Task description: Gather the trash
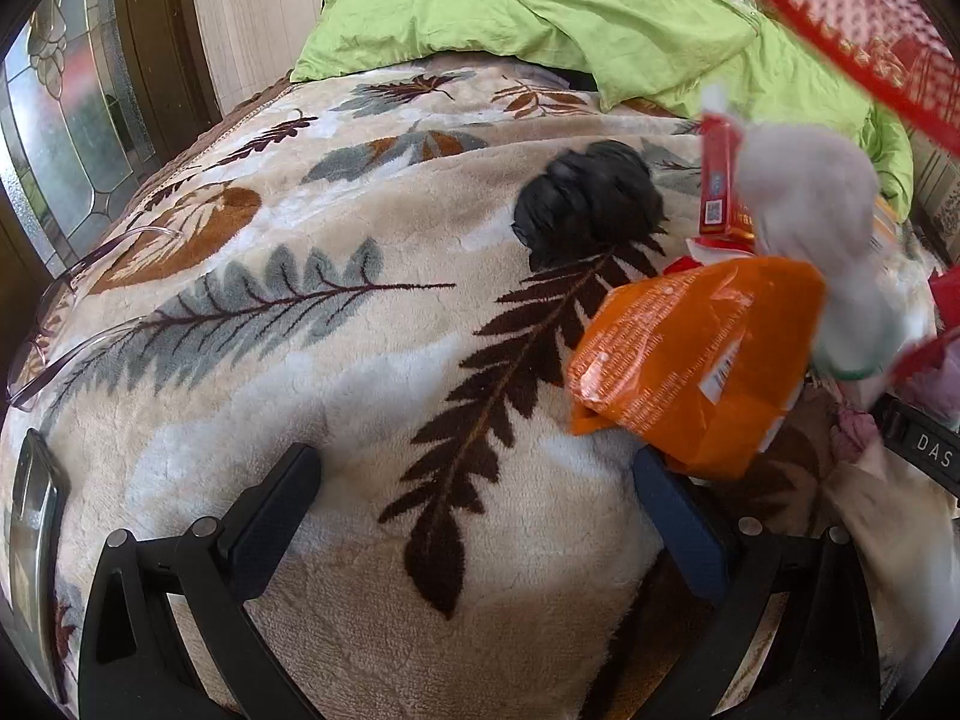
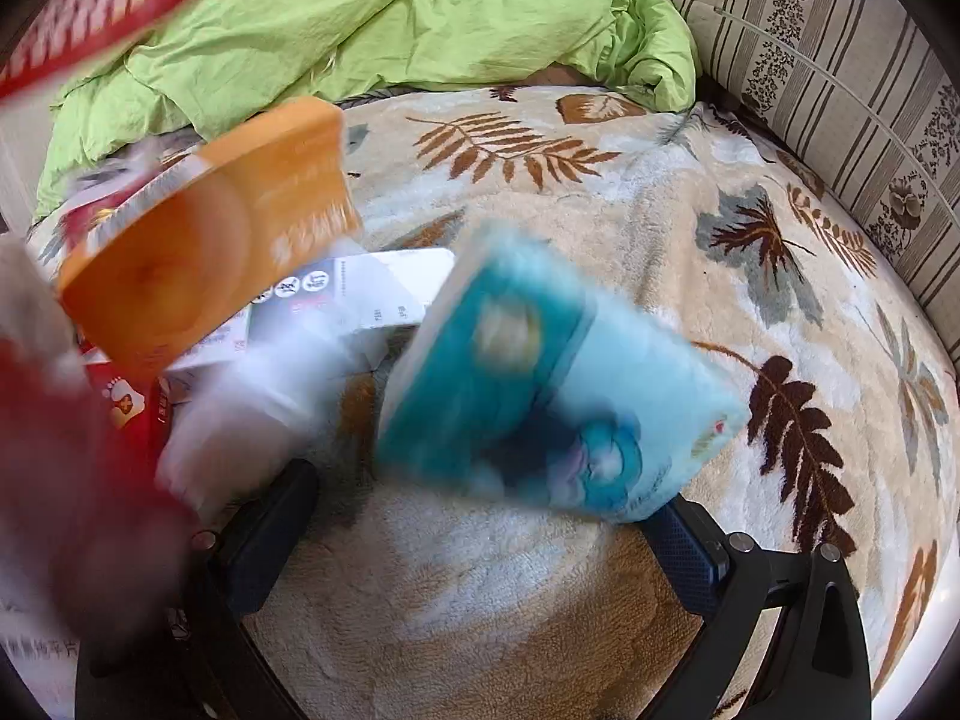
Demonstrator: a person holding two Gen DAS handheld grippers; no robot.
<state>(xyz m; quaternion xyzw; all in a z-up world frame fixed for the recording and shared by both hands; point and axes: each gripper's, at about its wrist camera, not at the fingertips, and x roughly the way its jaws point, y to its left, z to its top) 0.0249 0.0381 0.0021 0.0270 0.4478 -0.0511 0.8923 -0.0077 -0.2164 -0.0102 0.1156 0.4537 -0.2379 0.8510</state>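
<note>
Trash is tumbling onto a leaf-patterned blanket (image 1: 336,372) from a tilted red mesh basket (image 1: 840,18). In the left wrist view I see an orange packet (image 1: 702,360), a red carton (image 1: 723,180), a white crumpled wad (image 1: 810,198) and a black crumpled bag (image 1: 591,201) lying on the blanket. My left gripper (image 1: 480,516) is open and empty; its right finger sits just under the orange packet. In the right wrist view an orange box (image 2: 204,240), a blurred blue tissue pack (image 2: 552,396), a white box (image 2: 360,294) and red wrappers (image 2: 129,414) fall or lie ahead. My right gripper (image 2: 480,528) is open.
A green quilt (image 1: 540,12) is bunched at the far end of the bed. Eyeglasses (image 1: 72,312) and a phone (image 1: 33,516) lie at the blanket's left edge. A striped cushion (image 2: 840,96) lines the right side. A glass-panelled door (image 1: 66,108) stands at left.
</note>
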